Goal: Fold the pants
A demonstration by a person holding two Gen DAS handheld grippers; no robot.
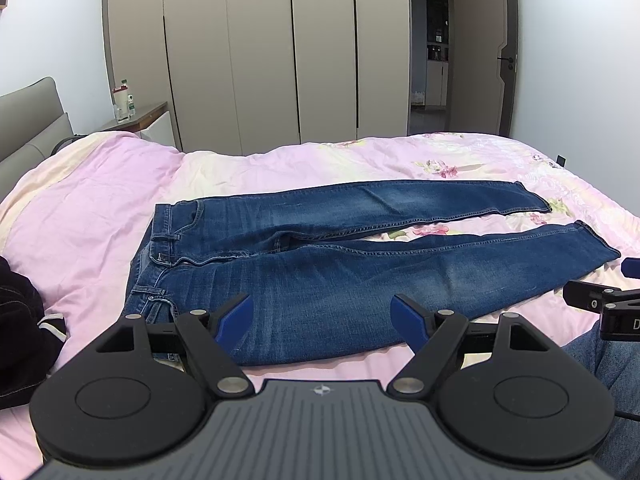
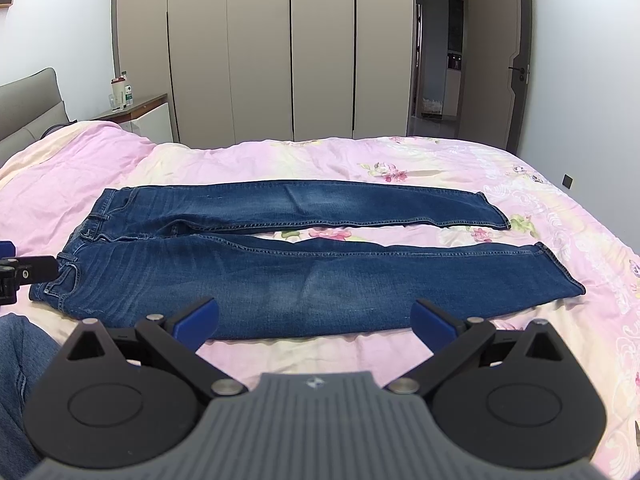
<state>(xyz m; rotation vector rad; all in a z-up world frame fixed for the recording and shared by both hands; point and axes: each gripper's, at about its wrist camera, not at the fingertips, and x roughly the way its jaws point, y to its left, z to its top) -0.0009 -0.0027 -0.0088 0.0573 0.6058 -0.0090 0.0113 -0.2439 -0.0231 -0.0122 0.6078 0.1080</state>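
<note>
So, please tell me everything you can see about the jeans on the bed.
The jeans are dark blue denim, faded paler along the thighs, with lighter stitched seams. They lie flat and unfolded on the pink flowered bedcover, waistband to the left, both legs stretched to the right with a narrow gap between them. A pocket and belt loops show near the waist. Neither the left gripper nor the right gripper touches them; both are open.

One pair of jeans (image 2: 304, 272), two hand-held grippers (image 1: 322, 320) (image 2: 314, 322).
</note>
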